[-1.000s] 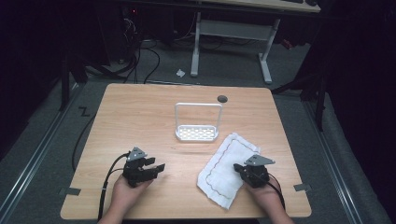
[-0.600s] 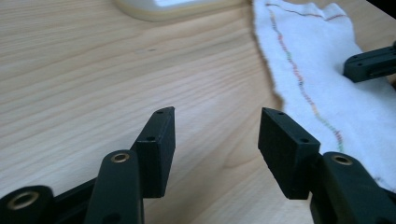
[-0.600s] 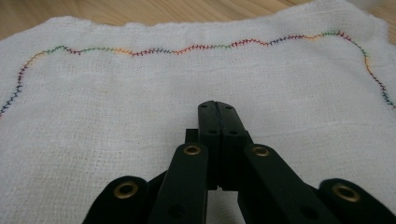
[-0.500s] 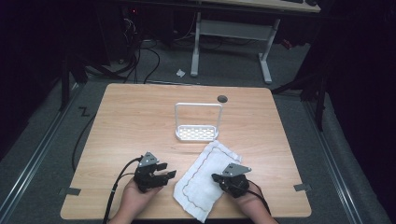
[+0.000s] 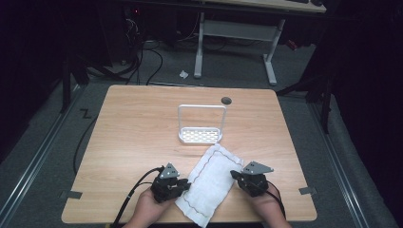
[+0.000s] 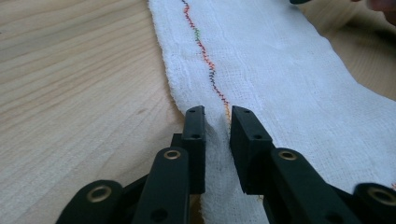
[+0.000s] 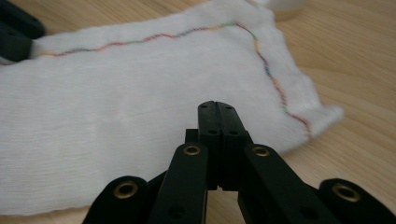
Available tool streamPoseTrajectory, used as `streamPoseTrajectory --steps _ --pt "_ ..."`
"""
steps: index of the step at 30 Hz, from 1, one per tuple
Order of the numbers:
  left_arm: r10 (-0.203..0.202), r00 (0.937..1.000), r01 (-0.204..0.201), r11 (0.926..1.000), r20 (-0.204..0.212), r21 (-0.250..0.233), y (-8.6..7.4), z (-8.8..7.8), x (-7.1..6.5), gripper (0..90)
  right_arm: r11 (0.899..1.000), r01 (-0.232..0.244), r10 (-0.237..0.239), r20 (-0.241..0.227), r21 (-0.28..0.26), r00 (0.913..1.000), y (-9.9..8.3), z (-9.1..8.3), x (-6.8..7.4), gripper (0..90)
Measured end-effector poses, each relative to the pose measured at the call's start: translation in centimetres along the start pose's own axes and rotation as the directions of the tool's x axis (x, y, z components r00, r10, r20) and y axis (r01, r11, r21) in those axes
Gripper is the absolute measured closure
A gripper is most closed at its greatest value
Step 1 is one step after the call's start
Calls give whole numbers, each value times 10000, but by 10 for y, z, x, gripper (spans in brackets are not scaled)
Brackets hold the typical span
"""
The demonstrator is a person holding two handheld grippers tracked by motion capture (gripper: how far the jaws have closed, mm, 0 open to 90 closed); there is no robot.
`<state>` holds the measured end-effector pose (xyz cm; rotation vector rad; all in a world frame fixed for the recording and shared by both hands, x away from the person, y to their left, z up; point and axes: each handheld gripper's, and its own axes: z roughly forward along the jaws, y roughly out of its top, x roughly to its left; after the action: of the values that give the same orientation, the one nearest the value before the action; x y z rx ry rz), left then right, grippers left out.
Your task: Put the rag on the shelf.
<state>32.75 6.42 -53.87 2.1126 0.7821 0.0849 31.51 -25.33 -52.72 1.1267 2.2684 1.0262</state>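
Note:
A white cloth (image 5: 209, 183) with a coloured stitched line lies slanted near the table's front edge. My left gripper (image 5: 183, 186) sits at its left edge. In the left gripper view its jaws (image 6: 217, 116) have just been closing. A raised fold of the cloth (image 6: 280, 70) stands in the narrow gap left between them. My right gripper (image 5: 236, 175) is at the cloth's right edge. In the right gripper view its jaws (image 7: 217, 106) are pressed together on the near edge of the cloth (image 7: 116, 93).
A white wire rack (image 5: 201, 135) stands upright at the middle of the wooden table (image 5: 133, 123), just behind the cloth. A dark round hole (image 5: 226, 100) sits near the far edge. Cables trail from both grippers toward me.
The cloth has been dragged left and nearer to the front edge with my right gripper. My left gripper has moved right onto the cloth's edge and its jaws have narrowed.

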Motion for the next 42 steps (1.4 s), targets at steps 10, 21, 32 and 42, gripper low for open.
streamPoseTrajectory --steps 10,21,32,42 --pt "355 9964 -372 9991 769 215 -13 -8 -20 778 9997 115 -117 49 238 9999 14 25 -4 900" --pt "-440 9960 496 9962 772 -715 -14 -35 -6 632 9978 638 -633 -333 158 9974 32 48 7 900" --pt "-1624 9866 1632 9770 168 -1371 -8 -35 26 485 9924 1230 -1220 -1037 35 9871 26 41 33 900" --pt "-1113 9833 917 9865 -1441 -1359 26 1 47 477 9954 458 -504 -544 -840 9972 22 26 14 678"
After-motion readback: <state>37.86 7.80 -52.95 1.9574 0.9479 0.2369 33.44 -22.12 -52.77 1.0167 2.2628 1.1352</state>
